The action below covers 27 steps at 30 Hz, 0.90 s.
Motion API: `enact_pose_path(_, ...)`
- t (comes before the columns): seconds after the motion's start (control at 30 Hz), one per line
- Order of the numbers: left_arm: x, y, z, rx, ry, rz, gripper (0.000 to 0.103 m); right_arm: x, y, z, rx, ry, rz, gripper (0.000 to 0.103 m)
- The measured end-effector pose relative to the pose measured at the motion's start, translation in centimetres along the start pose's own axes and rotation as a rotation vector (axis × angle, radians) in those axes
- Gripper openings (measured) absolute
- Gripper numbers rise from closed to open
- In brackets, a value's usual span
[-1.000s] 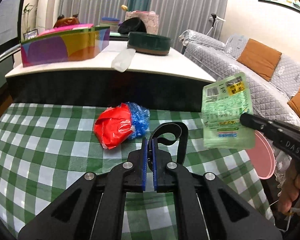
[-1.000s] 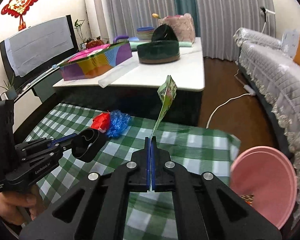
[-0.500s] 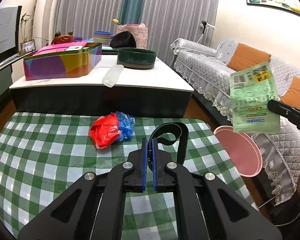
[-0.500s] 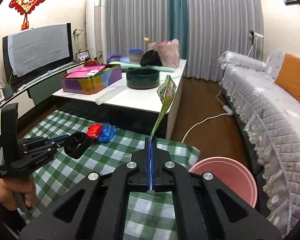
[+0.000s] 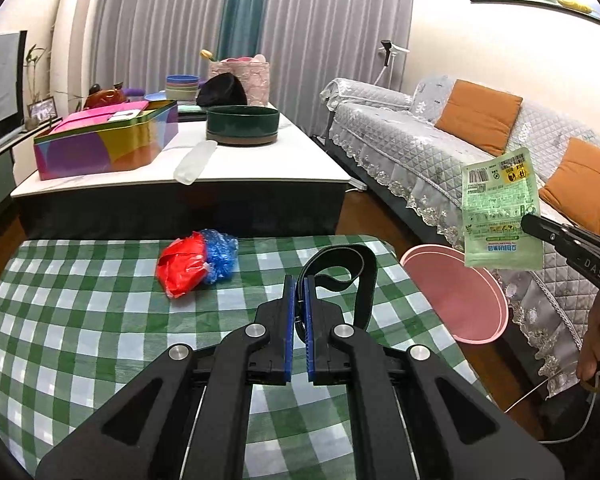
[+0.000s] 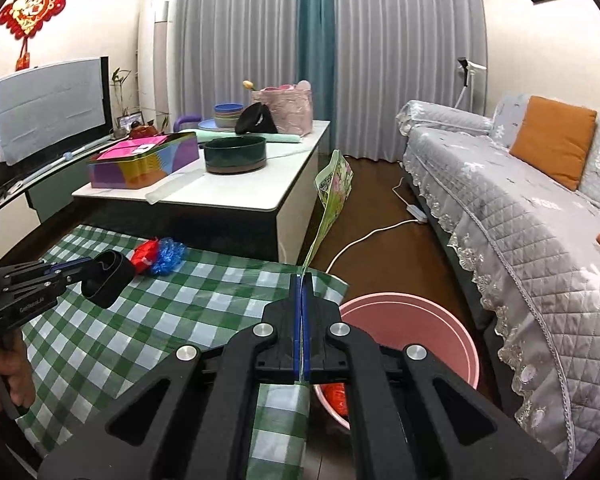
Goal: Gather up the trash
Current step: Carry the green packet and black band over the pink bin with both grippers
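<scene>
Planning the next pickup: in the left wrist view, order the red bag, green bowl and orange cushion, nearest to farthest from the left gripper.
1. Red bag, on the checked cloth, just left of the left gripper.
2. Green bowl, on the white table beyond.
3. Orange cushion, on the sofa, far right.

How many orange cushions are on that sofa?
2 in view: one at the far end of the sofa, one nearer. More may be out of frame.

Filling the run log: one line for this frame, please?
left tongs: shut on black band | right tongs: shut on green packet | pink bin: beside table | red-blue wad: on cloth
</scene>
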State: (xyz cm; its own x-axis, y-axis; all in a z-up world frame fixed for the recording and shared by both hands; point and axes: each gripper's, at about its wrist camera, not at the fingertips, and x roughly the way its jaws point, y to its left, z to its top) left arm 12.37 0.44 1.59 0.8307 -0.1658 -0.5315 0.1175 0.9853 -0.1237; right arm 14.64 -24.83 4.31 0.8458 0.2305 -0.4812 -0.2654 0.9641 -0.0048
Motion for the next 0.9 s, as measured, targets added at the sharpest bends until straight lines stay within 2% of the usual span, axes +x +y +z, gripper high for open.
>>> enact_pose_path(0.9,1.0,-1.2,-0.1,0.009,0.007,-0.019,0.004,-0.4,-2.3,-0.1,0.020,-0.009,-0.070,0.001)
